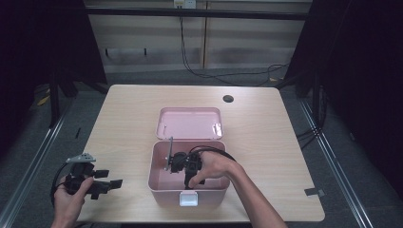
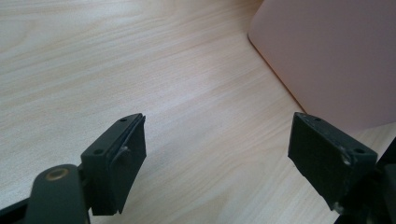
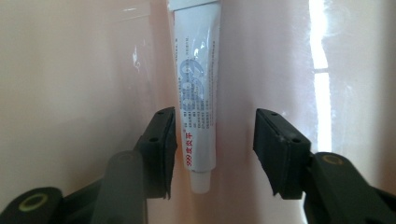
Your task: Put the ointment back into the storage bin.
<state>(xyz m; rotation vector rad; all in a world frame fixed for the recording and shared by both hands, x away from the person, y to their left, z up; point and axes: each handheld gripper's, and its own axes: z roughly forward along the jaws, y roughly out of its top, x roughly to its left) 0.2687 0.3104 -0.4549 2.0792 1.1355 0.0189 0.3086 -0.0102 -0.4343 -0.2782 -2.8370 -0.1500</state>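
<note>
White and slim, an ointment tube [image 3: 197,93] lies on the pale pink floor inside the pink storage box [image 1: 159,183], its small white cap toward the camera of the right gripper view and its crimped end away. Blue figures and fine print run along its body, with a line of red characters near the cap. The right hand-held gripper [image 3: 215,149] reaches down into the box, jaws parted with the tube between them: the tube's edge sits just beside one pad, with a clear gap to the other. The box stands mid-bench [image 1: 266,142], its lid [image 1: 190,122] laid open behind it. The left hand-held gripper [image 2: 217,161] hovers wide open and empty over bare wood left of the box.
</note>
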